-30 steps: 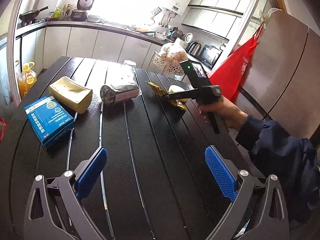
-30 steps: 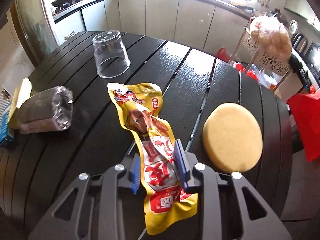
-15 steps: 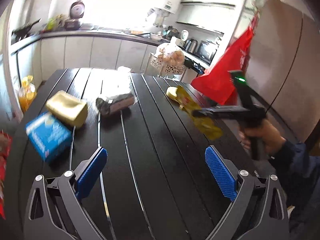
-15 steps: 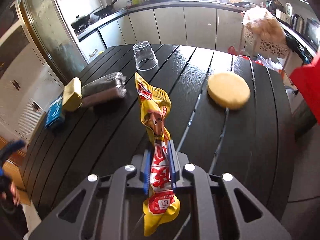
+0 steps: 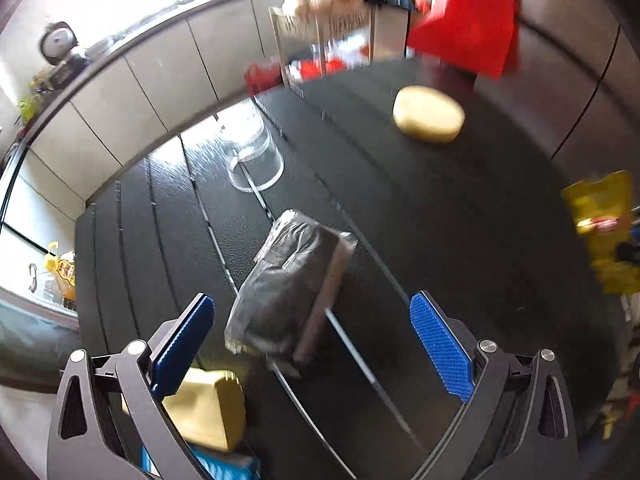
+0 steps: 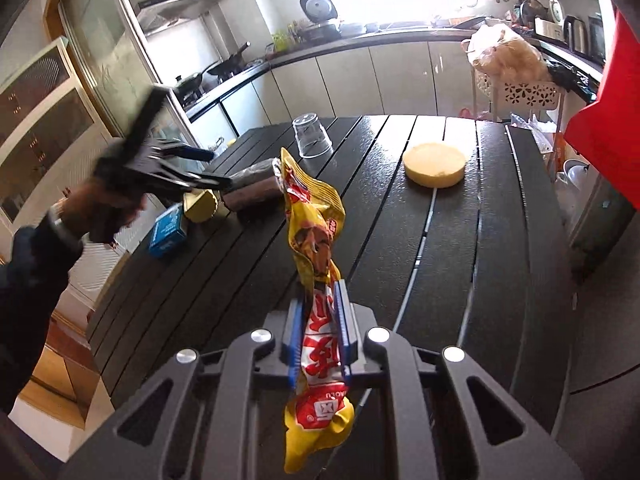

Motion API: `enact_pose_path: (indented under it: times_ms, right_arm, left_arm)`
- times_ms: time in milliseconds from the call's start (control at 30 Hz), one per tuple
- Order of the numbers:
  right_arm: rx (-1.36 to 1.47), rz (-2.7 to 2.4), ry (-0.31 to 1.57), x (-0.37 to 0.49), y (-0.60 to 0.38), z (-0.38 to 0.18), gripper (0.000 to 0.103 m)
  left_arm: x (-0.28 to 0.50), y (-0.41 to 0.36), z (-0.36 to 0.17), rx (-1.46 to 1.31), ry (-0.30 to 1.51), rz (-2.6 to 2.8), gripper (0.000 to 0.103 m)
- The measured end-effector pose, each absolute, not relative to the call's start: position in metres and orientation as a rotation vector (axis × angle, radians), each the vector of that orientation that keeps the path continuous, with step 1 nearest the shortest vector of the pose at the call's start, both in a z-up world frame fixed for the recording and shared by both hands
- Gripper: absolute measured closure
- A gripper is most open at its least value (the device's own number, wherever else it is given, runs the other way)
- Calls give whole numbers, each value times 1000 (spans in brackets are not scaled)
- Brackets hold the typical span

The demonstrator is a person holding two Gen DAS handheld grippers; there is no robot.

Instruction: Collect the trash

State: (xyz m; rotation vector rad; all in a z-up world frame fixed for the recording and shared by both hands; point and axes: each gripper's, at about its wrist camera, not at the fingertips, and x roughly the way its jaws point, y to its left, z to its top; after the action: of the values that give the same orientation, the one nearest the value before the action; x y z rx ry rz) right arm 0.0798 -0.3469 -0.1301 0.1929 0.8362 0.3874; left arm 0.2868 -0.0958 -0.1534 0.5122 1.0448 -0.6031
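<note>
The yellow snack wrapper [image 6: 316,236] hangs clear above the black worktop [image 6: 452,240], pinched between the jaws of the right gripper [image 6: 319,334], which have just closed on it. The left gripper [image 5: 312,344], jaws wide apart, hovers over a plastic-wrapped dark package [image 5: 286,288] lying beside a yellow block [image 5: 208,408] and an upturned clear cup [image 5: 252,156].

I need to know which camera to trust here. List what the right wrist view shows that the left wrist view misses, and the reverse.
Right wrist only: the right hand-held gripper shut on the yellow snack wrapper, plus the person's hand.
Left wrist only: the left hand-held gripper open over the black plastic-wrapped package.
Both: the round yellow sponge, upturned clear cup, black slatted table.
</note>
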Motion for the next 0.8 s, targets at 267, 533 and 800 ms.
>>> enact_pose_path:
  times_ms: [267,533,800]
  right_arm:
    - [209,382,819,67,-363,-126,91]
    - [250,358,809,40,-375,-128,97]
    - [302,323,787,17,-389,-128,98]
  left_arm:
    - [313,-101,-189,528,1090,-576,43]
    - [298,-83,-184,375,1039,-599,48]
    - [233,-80,-157,208,922,-724,48]
